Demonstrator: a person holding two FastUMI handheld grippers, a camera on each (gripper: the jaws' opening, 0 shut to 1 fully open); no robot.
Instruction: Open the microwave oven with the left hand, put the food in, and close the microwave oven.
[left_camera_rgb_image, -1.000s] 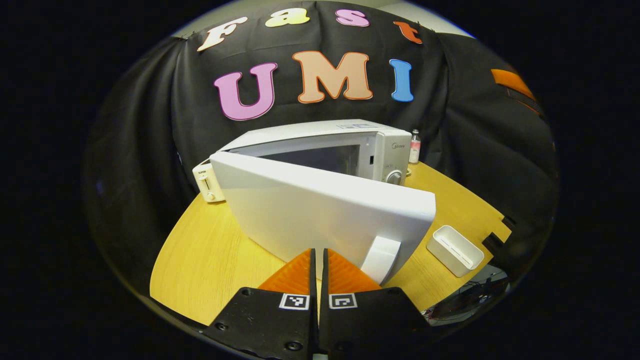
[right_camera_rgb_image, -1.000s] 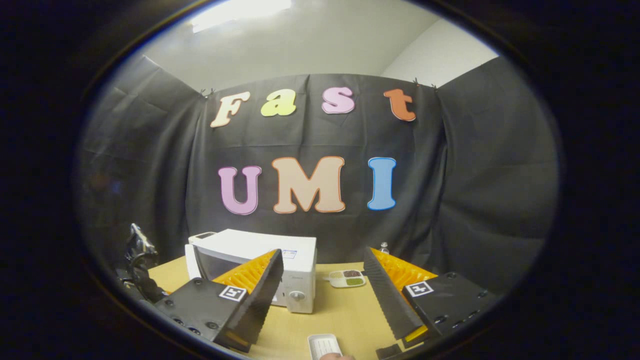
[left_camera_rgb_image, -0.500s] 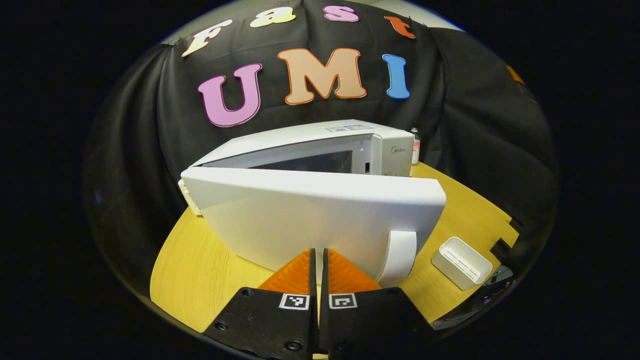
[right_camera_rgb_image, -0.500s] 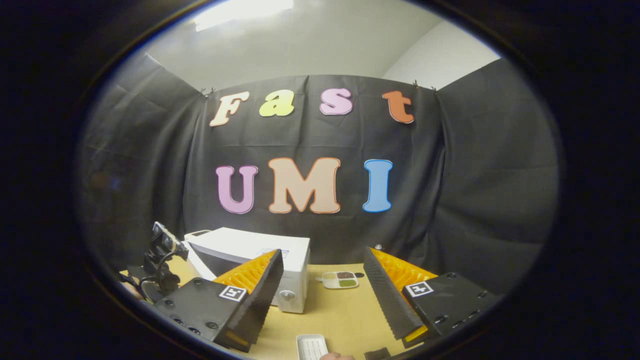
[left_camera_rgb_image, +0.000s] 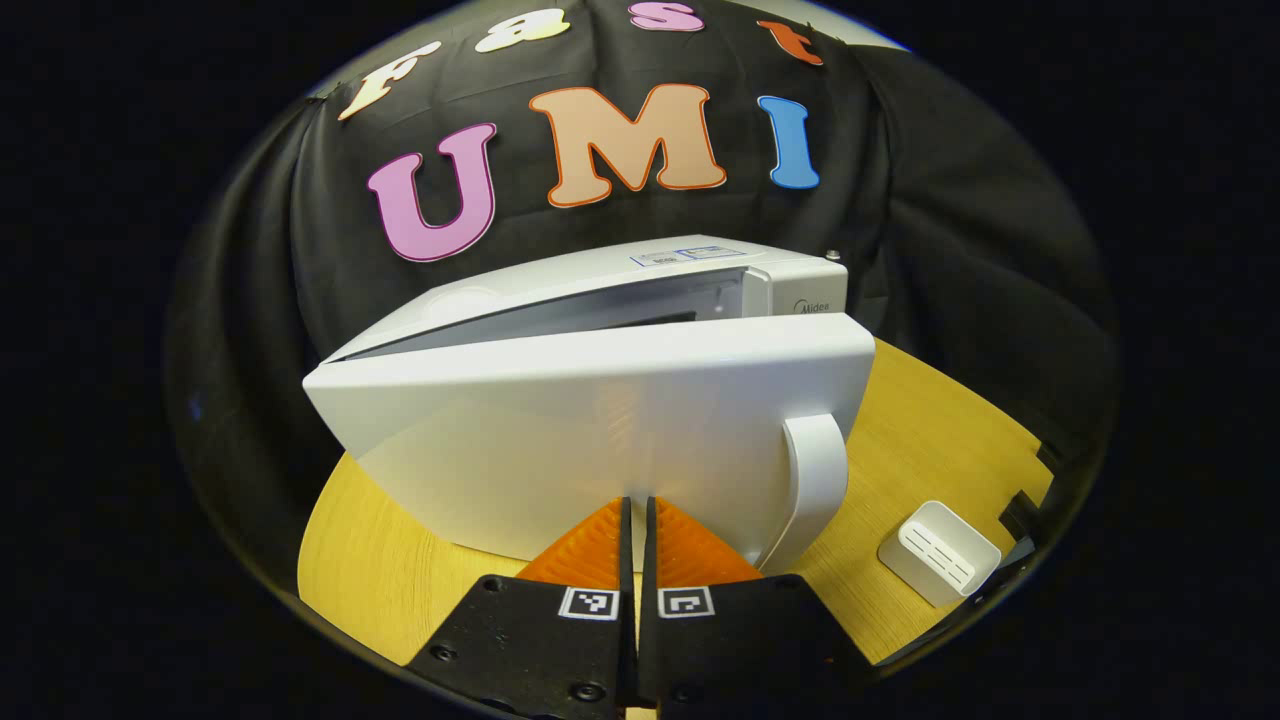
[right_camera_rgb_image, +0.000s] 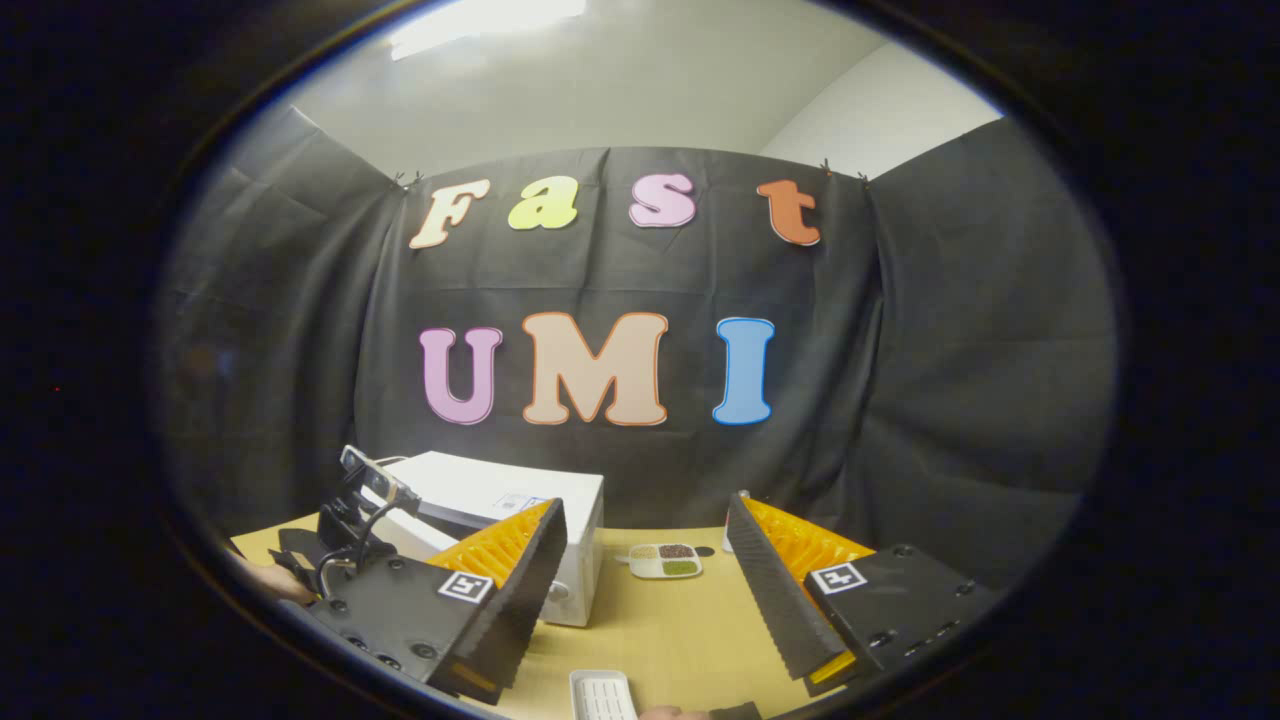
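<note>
Left gripper (left_camera_rgb_image: 634, 515): jaws pressed together, nothing between them, tips right at the outer face of the microwave door (left_camera_rgb_image: 600, 430); contact itself I can't confirm. The door is nearly closed, with a thin wedge of cavity showing along its top edge. Door handle (left_camera_rgb_image: 815, 480) sits just right of the tips.

Right gripper (right_camera_rgb_image: 645, 560): jaws wide apart, holding nothing, hovering over the near edge of the surface (right_camera_rgb_image: 680, 630).

Progress, my read: closing push is in hand, latch not made yet. Whether the food went in I can't say, as the door blocks the cavity.

On the near edge there's a white ribbed box (left_camera_rgb_image: 940, 552), cut off at the bottom of the right gripper view. Mid surface, the microwave (right_camera_rgb_image: 500, 500) sits toward the left side. Past it, near the far edge, is a divided dish (right_camera_rgb_image: 665, 562) with dark, green and pale fillings. If that dish is the food, the step is not done; can't tell.

Hard to make out: the control panel, hidden behind the door, and a small item behind the right gripper's right finger.
</note>
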